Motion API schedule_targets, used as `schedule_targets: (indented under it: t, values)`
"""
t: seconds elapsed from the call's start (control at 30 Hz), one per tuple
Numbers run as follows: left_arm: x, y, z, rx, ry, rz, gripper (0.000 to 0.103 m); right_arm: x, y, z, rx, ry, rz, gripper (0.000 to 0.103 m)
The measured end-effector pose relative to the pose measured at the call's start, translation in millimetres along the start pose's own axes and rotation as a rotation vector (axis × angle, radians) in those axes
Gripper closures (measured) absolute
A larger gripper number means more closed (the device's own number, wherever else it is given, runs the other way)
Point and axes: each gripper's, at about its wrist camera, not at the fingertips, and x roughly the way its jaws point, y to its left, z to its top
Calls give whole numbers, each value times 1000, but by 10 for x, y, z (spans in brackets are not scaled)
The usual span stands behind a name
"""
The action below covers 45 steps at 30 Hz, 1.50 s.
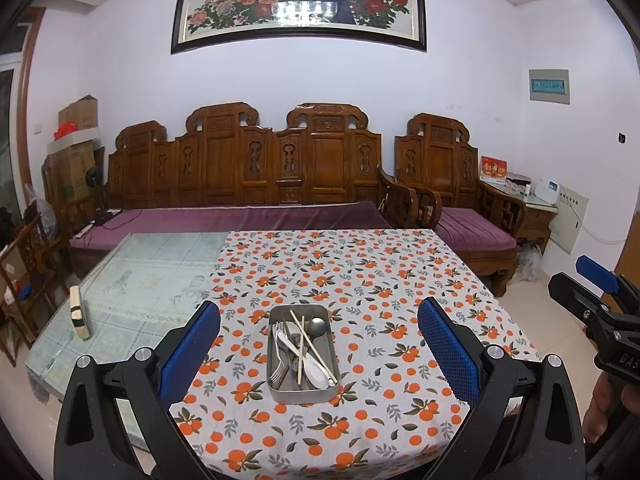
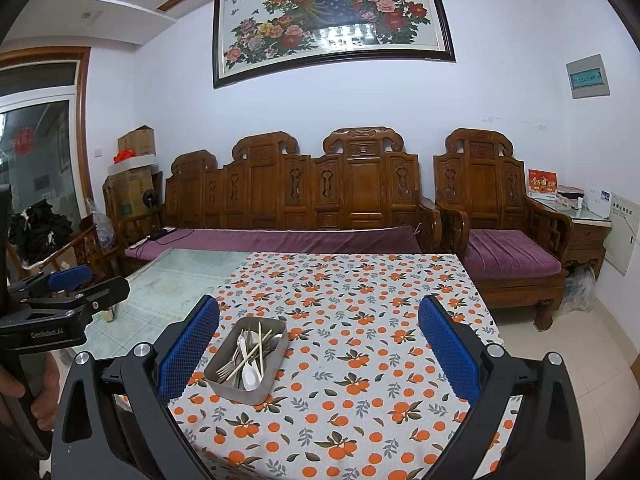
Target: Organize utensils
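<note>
A metal tray (image 1: 274,364) stands on the orange-print tablecloth (image 1: 360,280). It holds a jumble of utensils: forks (image 1: 280,368), spoons (image 1: 316,326), a white spoon (image 1: 316,374) and wooden chopsticks (image 1: 312,346). My left gripper (image 1: 319,344) is open and empty, held above the near edge of the table with the tray between its blue pads. The tray also shows in the right wrist view (image 2: 276,372), low and left of centre. My right gripper (image 2: 319,344) is open and empty, to the right of the tray. It also shows in the left wrist view (image 1: 600,296) at the far right.
The cloth covers the right part of a glass-topped table (image 1: 132,280). A small wooden block (image 1: 79,312) lies on the glass at the left. A carved wooden sofa (image 1: 248,168) with purple cushions and an armchair (image 1: 460,184) stand behind the table.
</note>
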Motion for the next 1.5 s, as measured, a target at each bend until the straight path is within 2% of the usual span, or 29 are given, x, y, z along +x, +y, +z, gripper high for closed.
schedule_targets:
  t: [1.5]
  values:
    - [-73, -28, -24, 11, -2, -4, 8, 33, 47, -74, 3, 5, 2, 3]
